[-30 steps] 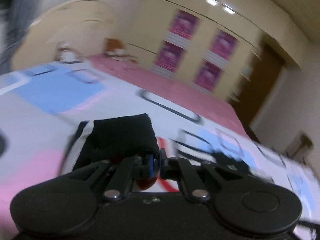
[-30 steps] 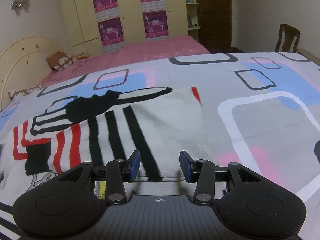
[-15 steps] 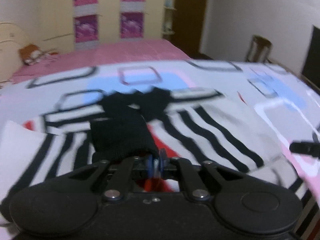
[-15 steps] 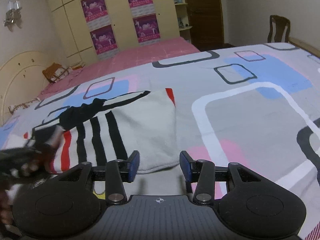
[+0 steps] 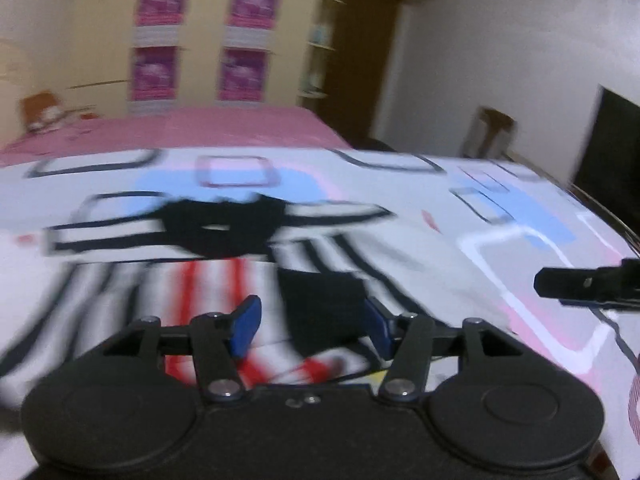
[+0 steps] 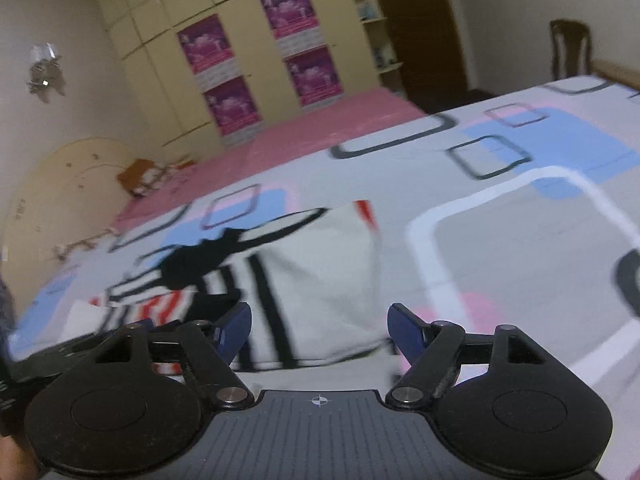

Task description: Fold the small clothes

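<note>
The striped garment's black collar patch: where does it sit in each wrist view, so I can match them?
Left wrist: the black collar patch lies left of centre, at the far edge of the striped garment, beyond the opening jaws.
Right wrist: the patch sits centre-left, above the left jaw, at the garment's far edge.
Shared landmark: four purple posters on the cream wardrobe.

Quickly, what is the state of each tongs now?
Left tongs: opening, black cuff of the striped white garment between, not pressed.
Right tongs: opening, holding nothing.
</note>
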